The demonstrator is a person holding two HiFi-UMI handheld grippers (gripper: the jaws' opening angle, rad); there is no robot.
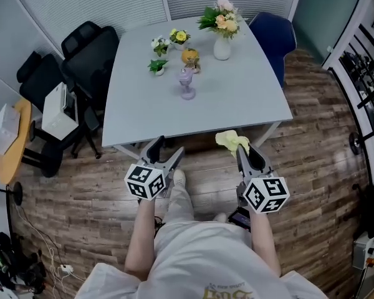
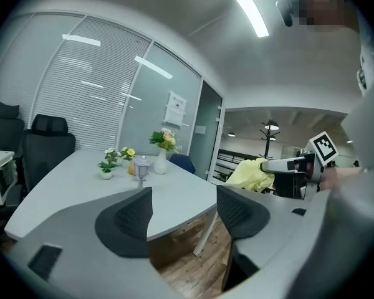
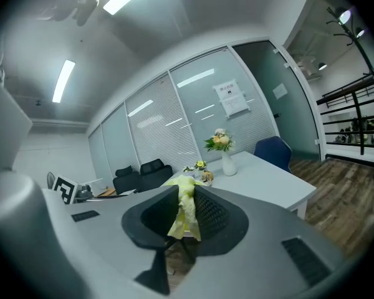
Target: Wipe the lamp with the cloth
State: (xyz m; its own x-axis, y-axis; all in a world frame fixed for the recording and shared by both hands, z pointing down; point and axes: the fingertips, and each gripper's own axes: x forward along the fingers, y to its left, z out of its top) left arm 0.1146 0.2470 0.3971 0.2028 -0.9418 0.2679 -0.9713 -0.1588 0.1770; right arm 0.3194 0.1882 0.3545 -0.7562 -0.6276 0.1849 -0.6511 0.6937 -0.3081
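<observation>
Room: wood-plank floor under you, blinds on the glass wall behind, a grey counter [image 1: 249, 98] ahead with black office chairs [image 1: 87, 48] at its left side.
Lamp: the small pale purple lamp [image 1: 187, 83] stands upright near the middle of the counter, just in front of an orange figurine [image 1: 189, 57]. Small potted plants [image 1: 158, 66] and a vase of flowers [image 1: 222, 42] are nearby, and both claws are well apart from it.
Cloth: the yellow cloth [image 1: 232, 141] is pinched in your right claw [image 1: 244, 149], bunched past the tips with a fold hanging between the pads.
Left claw: your left claw [image 1: 168, 147] stands wide with nothing in it, short of the counter's near edge.
Handling: the lamp looks light and top-heavy on a narrow stem, so a sideways rub will likely tip or slide it. The cloth is soft and limp.
Hold: steady the lamp low on its stem or base with your left claw, closing gently, and wipe with your right.
</observation>
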